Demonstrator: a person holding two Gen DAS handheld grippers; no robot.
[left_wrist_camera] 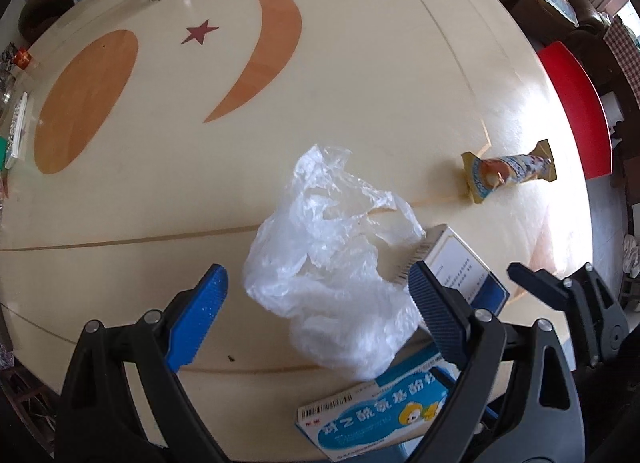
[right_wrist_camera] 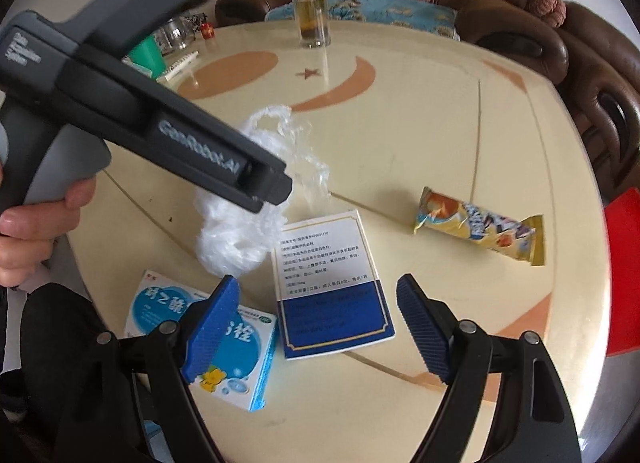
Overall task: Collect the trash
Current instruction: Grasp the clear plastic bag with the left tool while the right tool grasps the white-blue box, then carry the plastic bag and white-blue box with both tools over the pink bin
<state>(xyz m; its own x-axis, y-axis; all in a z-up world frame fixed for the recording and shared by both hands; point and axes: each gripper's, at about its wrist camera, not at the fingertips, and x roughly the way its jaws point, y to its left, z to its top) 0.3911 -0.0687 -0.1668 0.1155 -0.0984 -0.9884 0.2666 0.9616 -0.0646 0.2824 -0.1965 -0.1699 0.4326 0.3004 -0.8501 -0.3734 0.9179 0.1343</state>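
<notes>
Nothing collected yet: plastic bag (left_wrist_camera: 328,263), both medicine boxes (right_wrist_camera: 332,283) and snack wrapper (right_wrist_camera: 480,231) lying mid-frame on table (left_wrist_camera: 360,83), left gripper (left_wrist_camera: 320,303) and right gripper (right_wrist_camera: 320,327) spread, empty.

The clearest lettering is "GenRobot.AI", in pale letters along the dark body of the left handheld tool (right_wrist_camera: 176,143), at ten o'clock in the right wrist view. The pale blue box (right_wrist_camera: 208,343) on the table (right_wrist_camera: 400,123) carries large white Chinese characters, among them 对乙酰 and 栓; seen from the left wrist at six o'clock, it also shows a barcode. The blue and white box (right_wrist_camera: 328,283) bears lines of small Chinese print, too fine to read. The snack wrapper (right_wrist_camera: 480,231) at three o'clock has blurred lettering.
</notes>
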